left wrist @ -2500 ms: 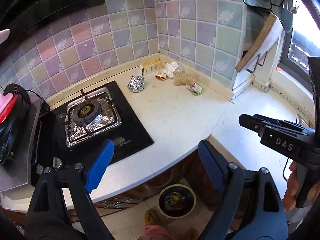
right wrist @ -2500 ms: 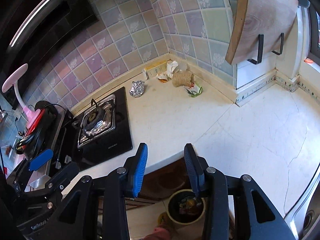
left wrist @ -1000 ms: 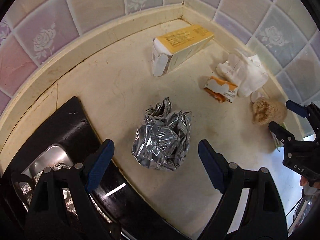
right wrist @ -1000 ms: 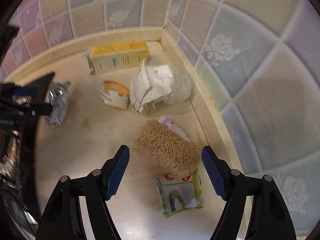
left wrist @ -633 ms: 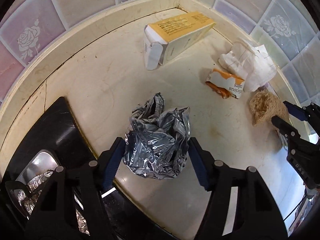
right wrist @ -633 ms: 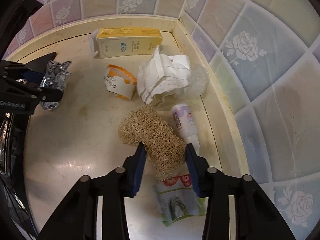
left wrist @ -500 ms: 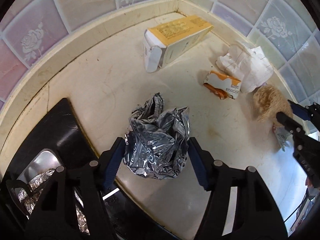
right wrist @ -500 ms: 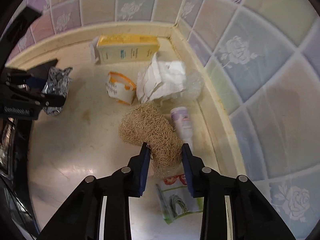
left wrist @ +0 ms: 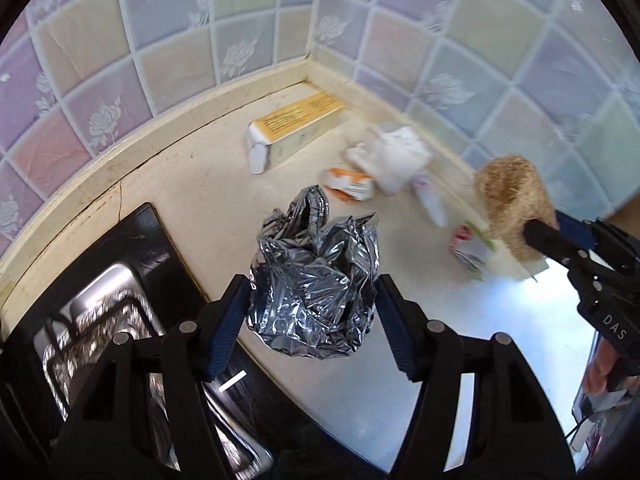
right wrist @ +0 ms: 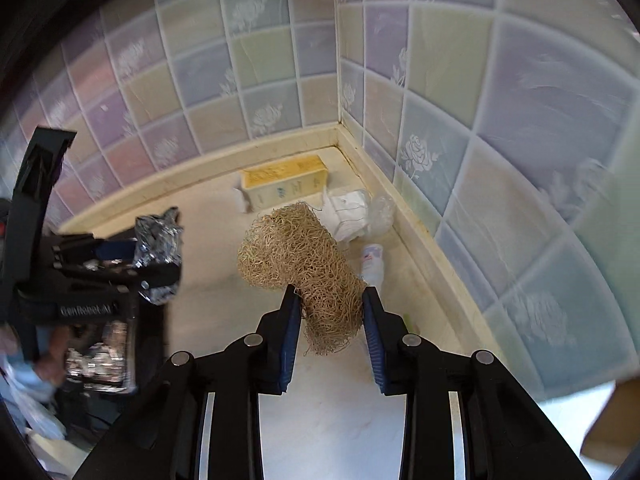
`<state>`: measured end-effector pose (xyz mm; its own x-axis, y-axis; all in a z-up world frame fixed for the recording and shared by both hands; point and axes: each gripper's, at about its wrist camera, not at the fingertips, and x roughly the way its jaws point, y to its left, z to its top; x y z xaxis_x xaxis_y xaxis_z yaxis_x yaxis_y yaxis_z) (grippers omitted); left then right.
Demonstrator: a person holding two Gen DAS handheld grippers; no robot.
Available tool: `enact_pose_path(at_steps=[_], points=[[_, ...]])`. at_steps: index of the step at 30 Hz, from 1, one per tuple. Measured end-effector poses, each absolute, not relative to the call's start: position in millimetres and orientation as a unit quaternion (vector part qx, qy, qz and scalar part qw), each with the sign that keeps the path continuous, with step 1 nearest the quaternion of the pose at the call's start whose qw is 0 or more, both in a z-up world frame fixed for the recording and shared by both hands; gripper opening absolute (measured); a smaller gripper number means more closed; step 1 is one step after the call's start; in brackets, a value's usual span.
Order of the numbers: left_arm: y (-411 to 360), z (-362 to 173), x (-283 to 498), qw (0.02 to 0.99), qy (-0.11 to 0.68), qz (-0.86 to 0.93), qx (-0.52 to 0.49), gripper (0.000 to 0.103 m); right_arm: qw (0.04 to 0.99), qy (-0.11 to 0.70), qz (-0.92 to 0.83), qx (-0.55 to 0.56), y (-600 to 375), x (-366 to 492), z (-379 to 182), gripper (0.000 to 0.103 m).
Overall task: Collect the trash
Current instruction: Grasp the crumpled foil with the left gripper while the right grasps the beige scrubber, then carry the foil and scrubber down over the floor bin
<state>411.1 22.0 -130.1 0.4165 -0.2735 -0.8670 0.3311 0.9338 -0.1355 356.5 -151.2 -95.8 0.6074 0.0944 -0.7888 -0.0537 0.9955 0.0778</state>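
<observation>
Foil ball (left wrist: 314,280) clamped in left gripper (left wrist: 310,300); right gripper (right wrist: 330,312) grasps fibre scrubber (right wrist: 304,268).

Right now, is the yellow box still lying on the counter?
Yes, the yellow box lies on the counter in the tiled corner, held by neither tool.

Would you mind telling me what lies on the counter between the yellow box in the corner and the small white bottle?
The crumpled white paper lies between the yellow box and the small white bottle; the right wrist view shows it best.
</observation>
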Motion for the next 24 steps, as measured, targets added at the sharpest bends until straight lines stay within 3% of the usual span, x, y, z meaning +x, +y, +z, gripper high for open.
enact_pose_path(at_steps=[14,24], points=[[-5.8,-57.3,221.1,0.878,0.443,-0.18,0.014,0.061,0.897,0.416,0.104,0.103,-176.9,160.8,-42.4,0.03],[-43.7,-81.3,72.1,0.893,0.421,-0.159,0.009,0.061,0.879,0.439,0.127,0.138,-210.3,27.5,-82.9,0.03]])
